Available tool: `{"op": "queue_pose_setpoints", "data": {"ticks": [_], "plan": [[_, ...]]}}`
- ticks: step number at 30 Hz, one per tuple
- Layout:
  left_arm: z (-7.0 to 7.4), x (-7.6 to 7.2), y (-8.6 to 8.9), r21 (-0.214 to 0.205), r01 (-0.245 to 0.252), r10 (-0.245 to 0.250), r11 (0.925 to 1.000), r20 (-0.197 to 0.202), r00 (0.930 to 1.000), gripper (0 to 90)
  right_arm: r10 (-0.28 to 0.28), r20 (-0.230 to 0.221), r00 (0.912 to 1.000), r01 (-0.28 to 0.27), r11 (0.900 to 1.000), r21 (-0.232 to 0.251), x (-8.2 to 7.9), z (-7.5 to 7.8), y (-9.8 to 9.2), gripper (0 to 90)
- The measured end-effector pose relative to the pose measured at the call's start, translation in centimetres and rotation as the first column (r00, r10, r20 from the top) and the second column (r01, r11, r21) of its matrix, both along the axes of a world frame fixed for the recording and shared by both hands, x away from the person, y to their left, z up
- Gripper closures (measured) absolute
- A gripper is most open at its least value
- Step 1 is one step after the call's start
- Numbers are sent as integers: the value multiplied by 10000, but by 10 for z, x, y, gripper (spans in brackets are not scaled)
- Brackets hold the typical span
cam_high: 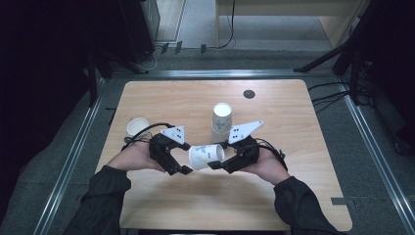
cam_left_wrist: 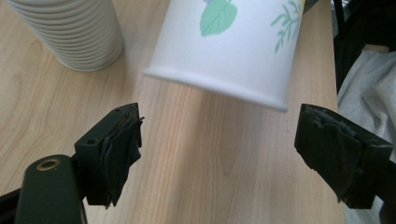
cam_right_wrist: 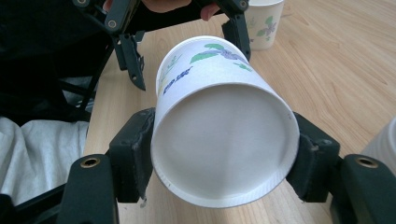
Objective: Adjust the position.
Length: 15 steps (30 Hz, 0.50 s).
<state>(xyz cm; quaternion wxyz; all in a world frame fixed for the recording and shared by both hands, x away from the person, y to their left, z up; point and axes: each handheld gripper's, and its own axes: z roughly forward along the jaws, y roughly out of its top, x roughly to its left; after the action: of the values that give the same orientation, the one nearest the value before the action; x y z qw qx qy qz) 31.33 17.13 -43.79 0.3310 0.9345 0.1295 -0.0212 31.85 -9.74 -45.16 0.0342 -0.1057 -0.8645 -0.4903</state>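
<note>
Here, above the desk (cam_high: 161, 100), I am holding one printed paper cup (cam_high: 206, 156) on its side, base clamped in my right claw (cam_high: 219, 164); my left claw (cam_high: 182, 157) is gaping empty at its mouth. Separation from the inverted cup stack (cam_high: 221, 122) looks done; setting it beside the lone upright cup (cam_high: 137, 127) likely remains.

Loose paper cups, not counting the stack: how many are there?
2. One cup lies sideways in the right tool; one upright cup stands at the table's left. The stack holds more.
</note>
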Motion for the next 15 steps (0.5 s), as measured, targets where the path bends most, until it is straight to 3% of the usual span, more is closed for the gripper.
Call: {"op": "queue_pose_setpoints", "data": {"ticks": [3,5,11,15], "plan": [[0,-2,7,-401,-134,137,9991,85,9999,151,-10,26,10000,10,10000,85,1,2,-3,340],[-1,-3,11,-736,-239,235,9970,-63,9997,151,-29,-10,10000,29,9999,128,1,3,-5,340],[-6,-7,18,-1501,-553,528,9871,-205,9984,152,11,-63,10000,-9,9995,321,1,6,-8,340],[-7,-8,19,-2171,-726,665,9735,-353,9972,153,90,-113,9999,-85,9991,423,0,8,-9,340]]}}
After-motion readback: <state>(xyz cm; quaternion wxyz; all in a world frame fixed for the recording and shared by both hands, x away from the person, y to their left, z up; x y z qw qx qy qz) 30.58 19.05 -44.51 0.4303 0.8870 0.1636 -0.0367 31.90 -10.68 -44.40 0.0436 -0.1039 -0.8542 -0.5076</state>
